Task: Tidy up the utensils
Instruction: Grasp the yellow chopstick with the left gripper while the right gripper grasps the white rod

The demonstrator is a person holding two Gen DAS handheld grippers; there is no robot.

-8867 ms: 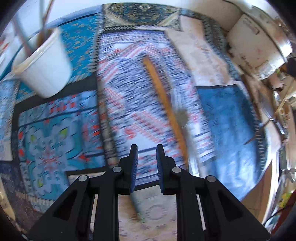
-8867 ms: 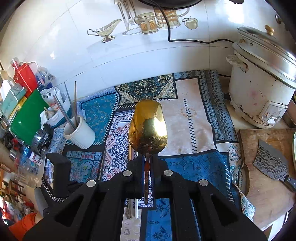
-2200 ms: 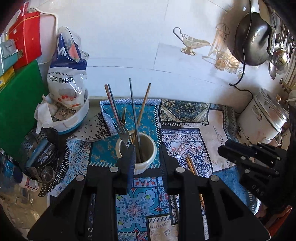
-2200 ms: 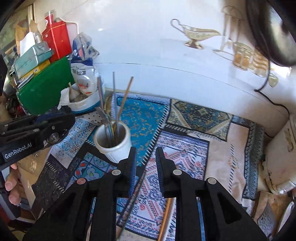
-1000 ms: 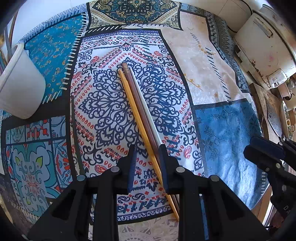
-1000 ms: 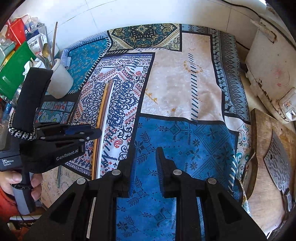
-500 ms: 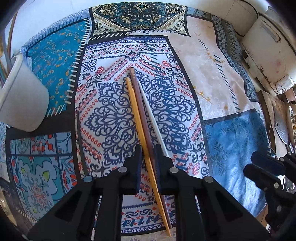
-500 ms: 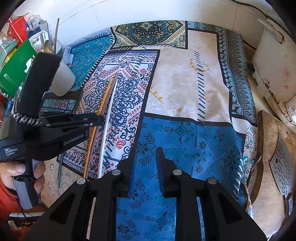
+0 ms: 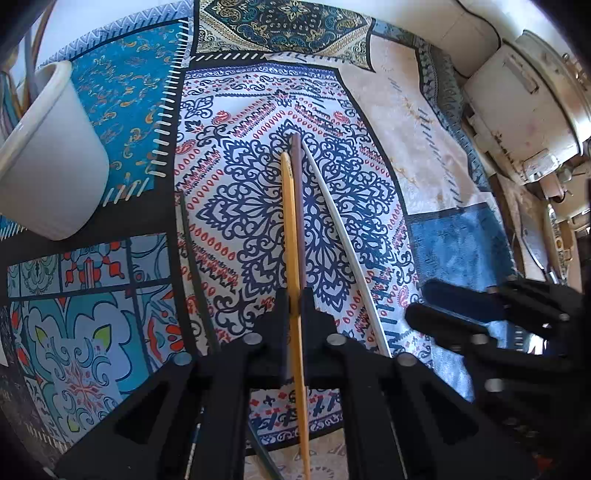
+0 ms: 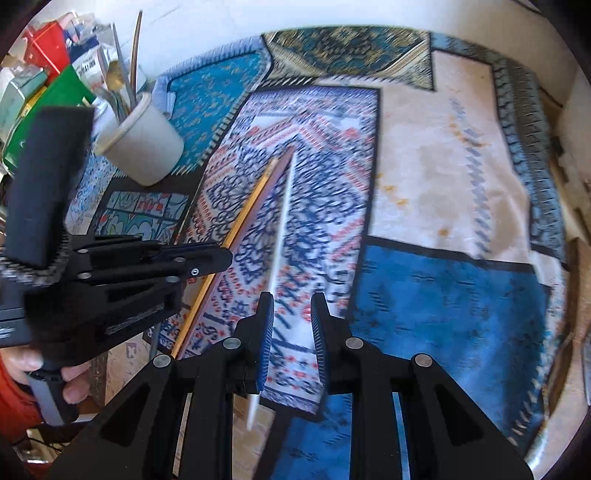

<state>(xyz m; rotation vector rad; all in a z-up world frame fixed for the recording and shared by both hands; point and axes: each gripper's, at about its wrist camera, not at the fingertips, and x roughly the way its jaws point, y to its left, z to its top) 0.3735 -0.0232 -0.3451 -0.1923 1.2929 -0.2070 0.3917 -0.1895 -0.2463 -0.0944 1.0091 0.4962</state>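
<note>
A yellow chopstick [image 9: 290, 221] and a brown chopstick [image 9: 298, 206] lie side by side on the patterned mat. My left gripper [image 9: 294, 301] is shut on both, low on the mat. A white chopstick [image 9: 340, 229] lies just right of them. My right gripper [image 10: 291, 306] is open over the white chopstick [image 10: 280, 236], which lies between its fingers. The white utensil cup [image 9: 48, 158] stands at the far left and holds several utensils [image 10: 125, 81]. The left gripper also shows in the right wrist view [image 10: 221, 258].
A thin dark stick [image 9: 192, 251] lies left of the chopsticks. A rice cooker [image 9: 524, 110] stands at the far right. Green board and packages [image 10: 44, 92] crowd behind the cup. The tiled wall [image 10: 207, 29] closes the back.
My left gripper has closed on the yellow and brown chopsticks. My right gripper has swung left and down over the white chopstick.
</note>
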